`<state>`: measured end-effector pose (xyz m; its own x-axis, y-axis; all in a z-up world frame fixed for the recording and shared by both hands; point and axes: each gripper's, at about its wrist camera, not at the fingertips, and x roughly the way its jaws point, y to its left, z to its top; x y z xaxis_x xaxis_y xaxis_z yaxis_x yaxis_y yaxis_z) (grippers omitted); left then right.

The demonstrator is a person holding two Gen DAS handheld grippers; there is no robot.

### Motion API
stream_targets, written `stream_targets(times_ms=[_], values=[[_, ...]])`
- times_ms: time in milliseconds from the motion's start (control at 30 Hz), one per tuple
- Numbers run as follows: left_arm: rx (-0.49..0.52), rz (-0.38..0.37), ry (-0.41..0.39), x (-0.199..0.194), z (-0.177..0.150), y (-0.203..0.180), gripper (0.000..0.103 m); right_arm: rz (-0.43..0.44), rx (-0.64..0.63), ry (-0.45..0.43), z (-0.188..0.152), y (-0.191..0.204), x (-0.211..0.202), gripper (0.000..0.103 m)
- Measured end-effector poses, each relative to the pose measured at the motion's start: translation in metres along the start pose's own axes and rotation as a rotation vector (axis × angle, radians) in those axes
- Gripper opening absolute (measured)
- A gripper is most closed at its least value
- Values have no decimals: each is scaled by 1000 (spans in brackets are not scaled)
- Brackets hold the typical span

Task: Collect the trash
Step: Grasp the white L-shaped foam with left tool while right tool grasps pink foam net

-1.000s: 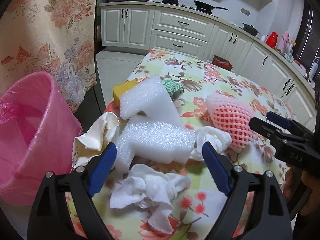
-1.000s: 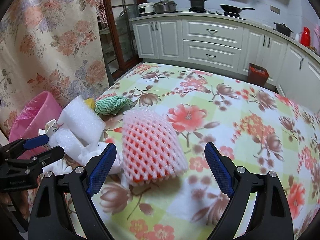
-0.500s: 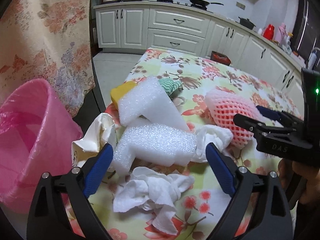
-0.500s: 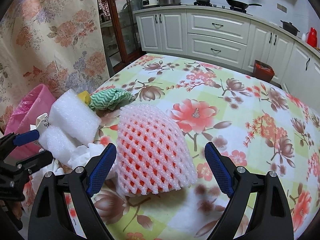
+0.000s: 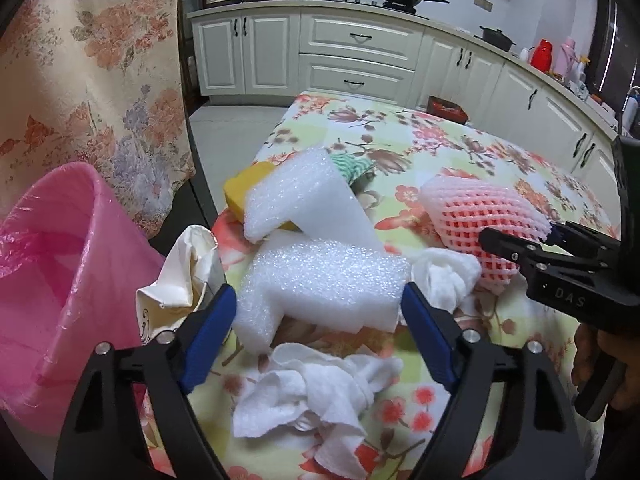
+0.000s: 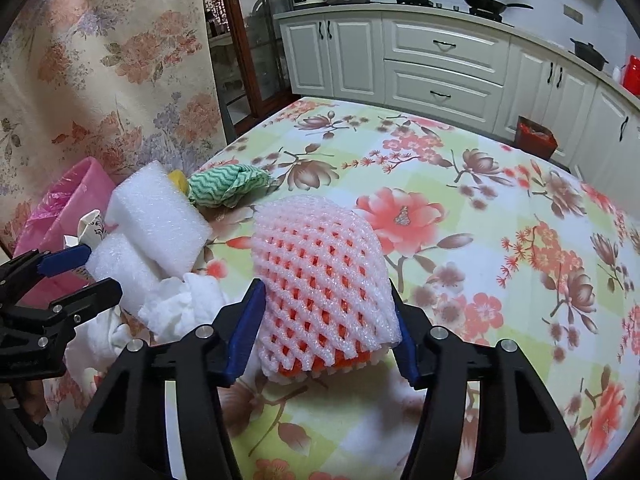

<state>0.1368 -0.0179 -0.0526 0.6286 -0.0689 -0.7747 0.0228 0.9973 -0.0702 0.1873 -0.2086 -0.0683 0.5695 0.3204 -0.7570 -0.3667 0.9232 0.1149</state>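
Observation:
A white foam block (image 5: 324, 280) lies on the floral table (image 6: 500, 216). My left gripper (image 5: 317, 294) is closing on it, and both blue pads touch its two ends. A pink foam fruit net (image 6: 316, 264) lies to the right. My right gripper (image 6: 327, 292) is closing on the net, which fills the gap between its pads. In the left wrist view the right gripper (image 5: 520, 236) straddles the net's (image 5: 480, 212) near end. A second foam piece (image 5: 308, 200) leans on the block.
A pink lined bin (image 5: 60, 280) stands off the table's left edge. Crumpled tissues (image 5: 316, 392) lie under the left gripper. A cream paper wrapper (image 5: 188, 272), a yellow sponge (image 5: 244, 192) and a green cloth (image 6: 228, 184) sit nearby. Kitchen cabinets (image 6: 440, 52) stand behind.
Both pairs of jaws have narrowed. The right gripper came forward over the pink net and closed onto it. The left pads came in against the foam block's ends.

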Motion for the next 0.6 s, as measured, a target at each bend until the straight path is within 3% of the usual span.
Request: stream_targets(times_ms=[133,167,200,300,333,467,600], values=[[-3,-50,-8,-9,-3,-1,72,-6,9,-11,-3,-1,-9,54],[-1,-66,-3,-10,-4,-1,50,-7,11,-13,-4,-2,-11,54],[-3,-87,13,-9,-5,-2,47,-9,16,-16,-5,-2,-14,54],[-3,-89,14,-11,-11,-4,52,-13,25,-21,-10,-4,-23,54],[-9,-91,9,-13,-12,-4,60,-15,27,-21,-13,-5,-25,54],[-24,-87,-15,-21,-11,-3,73,-24,39,-24,-18,-8,-32,54],[-68,-91,-14,-22,-5,-1,74,-25,43,-33,-18,-9,-37,54]])
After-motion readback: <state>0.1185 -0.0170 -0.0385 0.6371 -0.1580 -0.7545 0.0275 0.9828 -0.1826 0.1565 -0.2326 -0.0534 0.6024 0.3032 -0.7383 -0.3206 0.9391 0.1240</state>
